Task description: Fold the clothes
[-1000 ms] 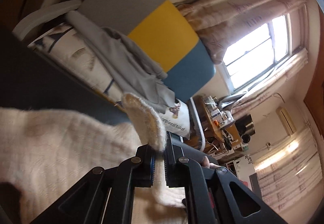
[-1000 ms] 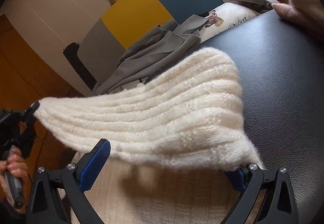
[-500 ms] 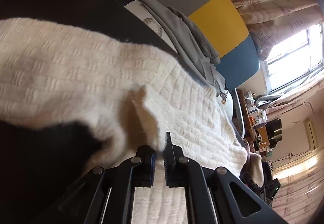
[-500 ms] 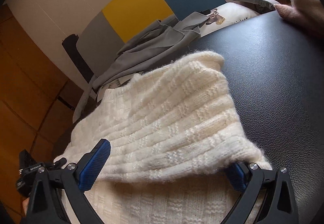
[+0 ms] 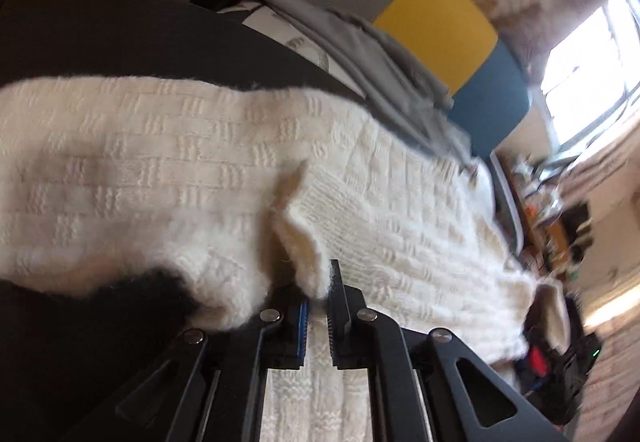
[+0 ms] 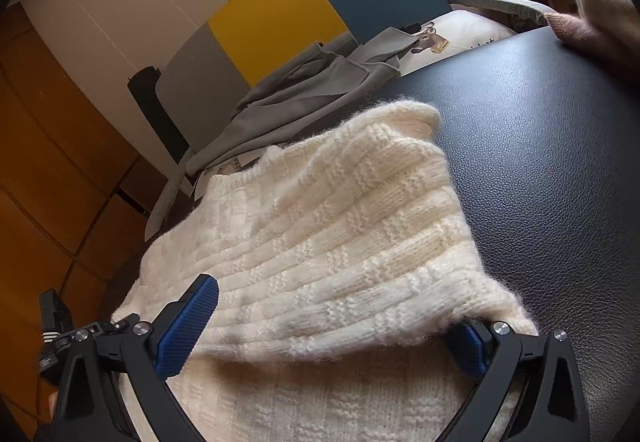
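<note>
Two claws work one cream knitted sweater (image 6: 328,242), which lies spread on the black leather-textured tabletop (image 6: 560,162), its upper layer folded over the lower one. Left claw (image 5: 318,306) is nearly closed, its jaws pinching a small upturned flap of the sweater's edge (image 5: 300,242) just above the tabletop. Right claw (image 6: 332,326) is spread wide, its blue-padded fingers (image 6: 188,322) resting on either side of the folded knit, gripping nothing. Past the far edge of the tabletop a grey garment (image 6: 304,98) is draped over a chair with a grey, yellow and blue backrest (image 6: 304,6), beside a white printed cushion (image 6: 460,34). A pinkish knitted piece (image 6: 592,18) rests at the far right corner of the tabletop. The left wrist view is blurred toward the window (image 5: 580,74)
</note>
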`<state>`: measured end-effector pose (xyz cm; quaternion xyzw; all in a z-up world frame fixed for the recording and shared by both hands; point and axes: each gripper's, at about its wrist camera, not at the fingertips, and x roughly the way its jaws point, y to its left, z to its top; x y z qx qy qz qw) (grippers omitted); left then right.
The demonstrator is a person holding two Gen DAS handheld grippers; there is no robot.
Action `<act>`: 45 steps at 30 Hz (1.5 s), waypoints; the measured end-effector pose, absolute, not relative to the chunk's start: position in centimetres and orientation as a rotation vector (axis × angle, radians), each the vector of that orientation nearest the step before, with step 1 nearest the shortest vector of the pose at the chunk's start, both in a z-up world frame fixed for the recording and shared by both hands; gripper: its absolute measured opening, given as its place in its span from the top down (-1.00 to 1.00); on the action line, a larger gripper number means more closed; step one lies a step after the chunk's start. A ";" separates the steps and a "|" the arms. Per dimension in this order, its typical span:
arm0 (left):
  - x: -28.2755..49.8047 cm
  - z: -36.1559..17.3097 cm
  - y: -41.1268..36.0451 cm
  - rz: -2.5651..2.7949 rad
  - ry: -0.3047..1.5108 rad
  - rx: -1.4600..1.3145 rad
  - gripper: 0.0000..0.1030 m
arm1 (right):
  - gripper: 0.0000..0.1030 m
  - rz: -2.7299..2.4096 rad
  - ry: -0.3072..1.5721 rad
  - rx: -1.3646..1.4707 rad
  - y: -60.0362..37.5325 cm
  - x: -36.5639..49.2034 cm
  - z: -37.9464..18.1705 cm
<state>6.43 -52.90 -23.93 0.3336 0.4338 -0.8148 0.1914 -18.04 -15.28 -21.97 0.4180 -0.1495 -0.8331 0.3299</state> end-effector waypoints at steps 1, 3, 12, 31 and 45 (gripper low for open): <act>6.7 -24.0 -53.1 -2.281 1.248 0.926 0.82 | -1.00 -2.178 -0.391 1.093 -15.2 -18.1 -22.0; 7.3 -23.6 -53.0 -2.265 1.271 0.905 0.79 | -1.00 -2.173 -0.398 1.092 -15.1 -18.1 -22.0; 7.9 -17.1 -49.6 -2.408 1.068 0.846 0.60 | -1.00 -2.136 -0.375 1.121 -14.9 -17.9 -21.6; -28.6 -13.2 -25.1 -2.944 -0.042 2.100 0.10 | -1.00 -1.994 -0.509 1.043 -11.8 -16.6 -22.1; -30.5 -16.7 -22.2 -2.907 -0.269 2.216 0.82 | -1.00 -1.995 -0.515 1.027 -12.1 -16.5 -22.1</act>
